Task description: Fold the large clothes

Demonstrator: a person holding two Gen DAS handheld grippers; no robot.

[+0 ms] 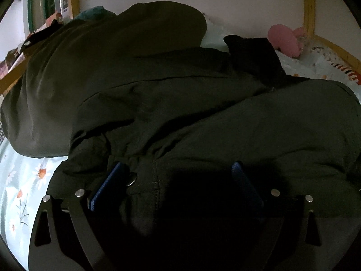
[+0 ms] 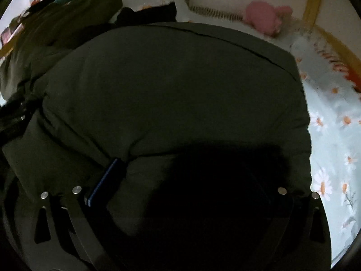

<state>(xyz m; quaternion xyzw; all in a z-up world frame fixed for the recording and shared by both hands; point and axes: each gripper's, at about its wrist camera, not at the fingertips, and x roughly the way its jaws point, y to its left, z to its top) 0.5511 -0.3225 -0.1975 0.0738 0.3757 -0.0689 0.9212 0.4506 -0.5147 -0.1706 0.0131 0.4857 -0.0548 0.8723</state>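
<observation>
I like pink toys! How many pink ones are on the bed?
1. The pink toy lies at the far edge of the bed, by the wall, beyond the coat. The coat may hide others.

Honestly nothing readable here; there's some red-orange lettering on the daisy-print bedsheet [image 1: 338,72] out around 2 o'clock in the left wrist view, same lettering around 2 o'clock in the right wrist view, but it's too warped and blurry to make out; the boxes [image 1: 11,61] at 9 o'clock are too small to read too.
</observation>
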